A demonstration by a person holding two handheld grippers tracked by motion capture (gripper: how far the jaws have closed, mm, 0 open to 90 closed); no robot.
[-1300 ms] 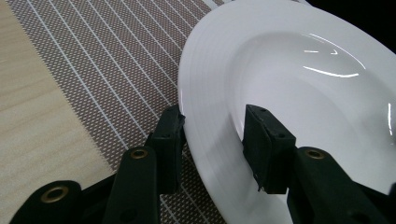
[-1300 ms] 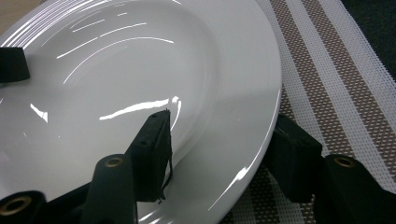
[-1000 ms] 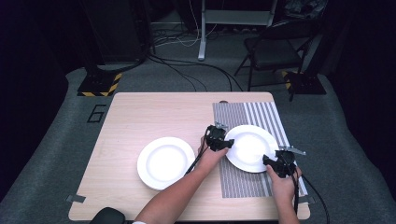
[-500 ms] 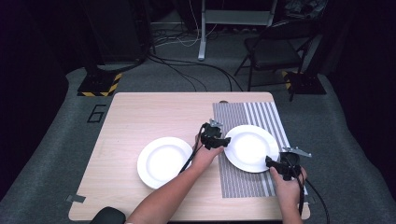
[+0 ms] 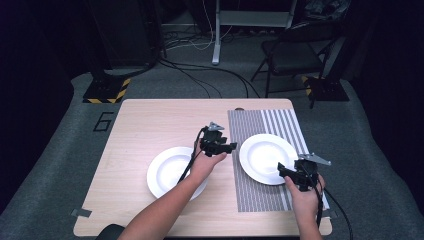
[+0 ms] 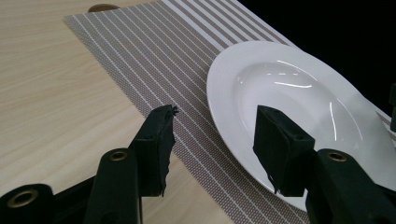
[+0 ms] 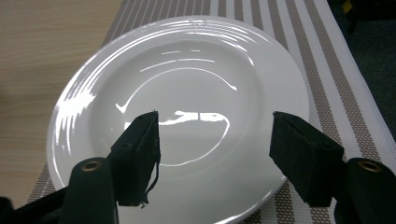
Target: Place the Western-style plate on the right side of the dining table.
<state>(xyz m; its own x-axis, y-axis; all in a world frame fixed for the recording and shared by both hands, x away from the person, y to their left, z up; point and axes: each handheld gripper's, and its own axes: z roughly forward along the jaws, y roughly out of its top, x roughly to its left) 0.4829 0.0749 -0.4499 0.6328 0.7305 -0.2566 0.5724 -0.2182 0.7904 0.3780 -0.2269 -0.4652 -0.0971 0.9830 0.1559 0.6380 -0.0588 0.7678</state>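
Both my grippers had just been opening, nothing between their jaws. The white plate (image 5: 264, 158) lay on the striped mat (image 5: 260, 200), between left gripper (image 5: 226, 148) and right gripper (image 5: 284, 170). Judged rigid, glossy, slippery, breakable; best gripped by opposite rims.

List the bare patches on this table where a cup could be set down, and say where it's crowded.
The far left of the table, from its far edge to the left plate, is bare wood. The near left corner is bare too. The placemat is bare beyond the right plate. It is crowded between the plates, where the left gripper hovers, and at the right plate's near rim, by the right gripper.
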